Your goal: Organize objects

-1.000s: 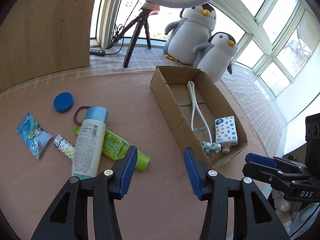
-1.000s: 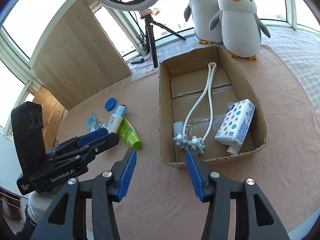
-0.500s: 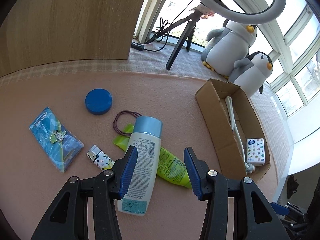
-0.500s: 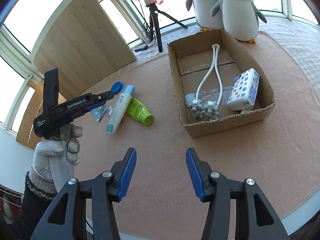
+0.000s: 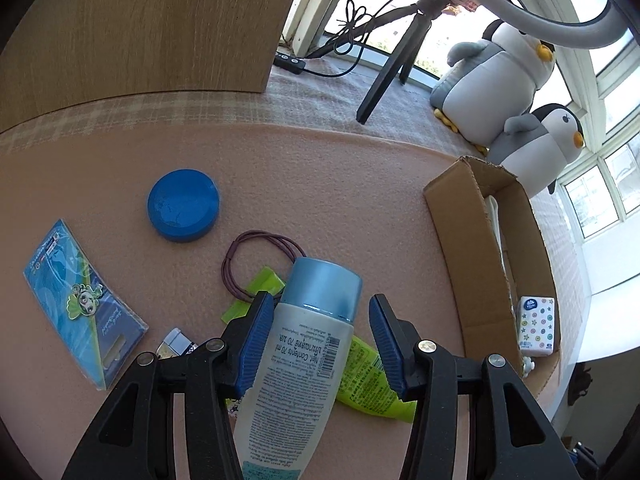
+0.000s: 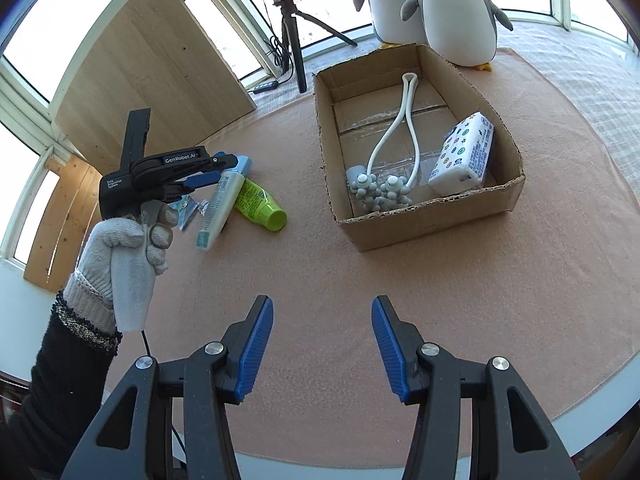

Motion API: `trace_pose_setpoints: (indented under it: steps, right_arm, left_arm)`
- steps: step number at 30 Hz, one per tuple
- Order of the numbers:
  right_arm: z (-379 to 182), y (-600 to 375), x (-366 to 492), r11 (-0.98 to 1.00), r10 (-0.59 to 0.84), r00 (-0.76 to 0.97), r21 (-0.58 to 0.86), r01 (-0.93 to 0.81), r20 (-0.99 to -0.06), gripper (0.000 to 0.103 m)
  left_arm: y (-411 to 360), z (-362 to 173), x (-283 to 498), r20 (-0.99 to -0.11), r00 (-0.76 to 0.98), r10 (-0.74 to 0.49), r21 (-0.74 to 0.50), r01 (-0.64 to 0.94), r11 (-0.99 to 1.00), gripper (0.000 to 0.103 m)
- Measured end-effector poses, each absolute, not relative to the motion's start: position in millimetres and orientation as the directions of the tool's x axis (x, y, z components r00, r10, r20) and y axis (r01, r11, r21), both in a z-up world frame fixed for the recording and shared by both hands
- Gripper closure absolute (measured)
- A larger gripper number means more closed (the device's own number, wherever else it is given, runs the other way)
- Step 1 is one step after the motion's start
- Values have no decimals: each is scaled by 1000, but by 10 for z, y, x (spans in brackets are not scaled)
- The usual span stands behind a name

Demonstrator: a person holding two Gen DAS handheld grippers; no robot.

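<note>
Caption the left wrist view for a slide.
Open left tongs straddle the blue-capped bottle lying across a green tube, cardboard box alongside.

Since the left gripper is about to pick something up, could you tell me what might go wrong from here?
1. The white bottle lies across the green tube; closing the left gripper may catch or drag the tube too.
2. The jaws sit near the bottle's blue cap, so its long body could tip downward when lifted.
3. The hair tie touches the cap and might shift.
</note>
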State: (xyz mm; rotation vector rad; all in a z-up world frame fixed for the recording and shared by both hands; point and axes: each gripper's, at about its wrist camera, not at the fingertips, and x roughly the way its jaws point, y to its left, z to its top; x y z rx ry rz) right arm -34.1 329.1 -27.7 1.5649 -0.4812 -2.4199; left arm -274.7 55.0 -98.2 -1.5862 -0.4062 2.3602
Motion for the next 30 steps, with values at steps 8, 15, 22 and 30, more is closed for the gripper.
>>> trace_pose_setpoints:
  steps: [8,15,22,30]
  right_arm:
    - [-294,3344,-395,-921,-355,-405,389,-4,-843,56]
    - [-304,3200,-511,-919,-374,-393,391,39,-840,55]
    - [-343,3048,-571,-918,-389,-373,390,77,-842,55]
    - [-389,2985,-596,-916,-395,-361,391,86,-845,55]
  left_arm:
    - [584,-1070,-2562,-851,-363,380,-380,-75,-922,52]
    - [598,-1126,-2239,-834,-355,423,-424,-80,-902,53]
    - [580,-1224,-1875,-836,-354,419,-428,-56,-902,54]
    - [539,-1236,-1519,-831,-358,426,-434,-63,-899,57]
